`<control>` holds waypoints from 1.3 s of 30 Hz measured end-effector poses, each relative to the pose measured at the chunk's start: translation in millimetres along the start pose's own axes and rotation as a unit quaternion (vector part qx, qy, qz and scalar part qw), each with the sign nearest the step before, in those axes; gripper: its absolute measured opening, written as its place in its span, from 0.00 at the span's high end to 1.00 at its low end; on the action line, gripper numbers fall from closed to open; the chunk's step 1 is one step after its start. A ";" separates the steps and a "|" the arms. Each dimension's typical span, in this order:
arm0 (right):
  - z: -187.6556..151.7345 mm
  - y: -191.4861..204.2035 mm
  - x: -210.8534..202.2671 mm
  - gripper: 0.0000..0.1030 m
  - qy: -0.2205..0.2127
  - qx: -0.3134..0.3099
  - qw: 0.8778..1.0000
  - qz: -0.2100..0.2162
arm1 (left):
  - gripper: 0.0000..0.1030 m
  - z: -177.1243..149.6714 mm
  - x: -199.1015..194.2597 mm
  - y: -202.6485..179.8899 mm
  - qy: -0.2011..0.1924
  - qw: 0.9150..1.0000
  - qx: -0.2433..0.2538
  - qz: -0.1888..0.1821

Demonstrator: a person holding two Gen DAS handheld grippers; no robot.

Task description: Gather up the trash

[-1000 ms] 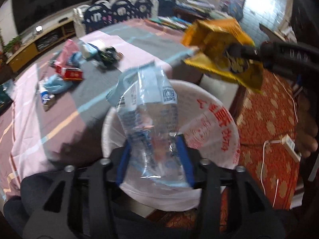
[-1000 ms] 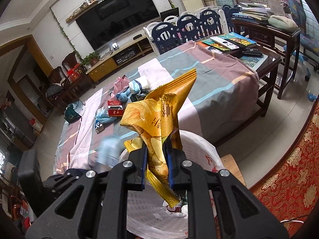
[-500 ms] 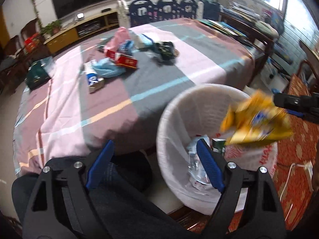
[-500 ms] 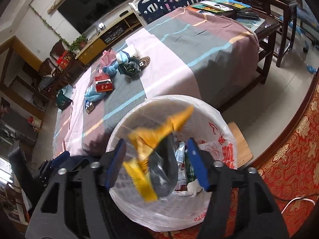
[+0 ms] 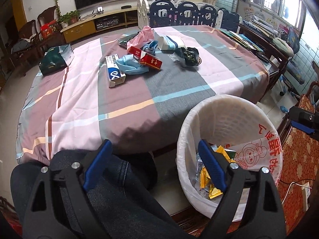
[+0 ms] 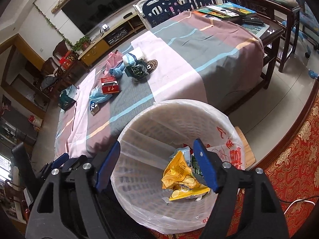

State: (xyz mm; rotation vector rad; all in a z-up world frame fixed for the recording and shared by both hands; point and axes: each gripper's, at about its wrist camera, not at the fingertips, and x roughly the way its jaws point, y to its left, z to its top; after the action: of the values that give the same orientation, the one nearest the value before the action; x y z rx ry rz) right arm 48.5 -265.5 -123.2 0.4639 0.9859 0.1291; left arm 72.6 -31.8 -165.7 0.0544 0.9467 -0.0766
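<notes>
A white bin lined with a plastic bag (image 5: 229, 107) (image 6: 179, 107) stands on the floor by the table. A yellow snack bag (image 6: 182, 176) (image 5: 209, 187) lies inside it with other wrappers. My left gripper (image 5: 154, 151) is open and empty, above my lap and the bin's left rim. My right gripper (image 6: 156, 151) is open and empty above the bin. Trash lies on the striped tablecloth (image 5: 123, 91): a red cigarette box (image 5: 147, 57) (image 6: 109, 85), a blue and white carton (image 5: 114, 71), a blue mask (image 5: 130, 67), a pink wrapper (image 5: 142, 36), a white cup (image 5: 169, 42) and a dark foil bag (image 5: 188, 54) (image 6: 137, 69).
A dark green bag (image 5: 54, 58) sits at the table's left edge. Books and remotes (image 6: 227, 11) lie at its far end. Blue and white chairs (image 5: 185, 14) stand behind. A red carpet (image 6: 289, 159) and a power strip (image 5: 306, 187) are right of the bin.
Both grippers opened. The clear plastic wrapper fell from the left and the yellow snack bag fell from the right into the bin. The left gripper has moved left, toward the table.
</notes>
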 end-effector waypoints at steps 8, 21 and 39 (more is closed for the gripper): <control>-2.6 -0.3 3.7 0.28 0.007 0.006 1.000 0.004 | 0.13 -0.5 1.3 2.2 0.004 1.000 -0.007 0.001; -5.6 -0.7 9.8 0.28 0.018 0.011 1.000 0.009 | 0.12 -0.9 2.8 8.7 0.009 1.000 -0.022 0.003; -10.4 2.2 16.9 0.28 0.027 0.012 0.999 0.011 | 0.12 -0.6 2.0 22.3 0.005 0.999 -0.048 0.008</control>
State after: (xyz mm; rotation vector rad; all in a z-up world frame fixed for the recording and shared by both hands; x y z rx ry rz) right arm 49.4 -255.0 -140.1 0.4968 1.0366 0.1507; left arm 75.3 -9.6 -167.3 -0.0259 0.9588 -0.0157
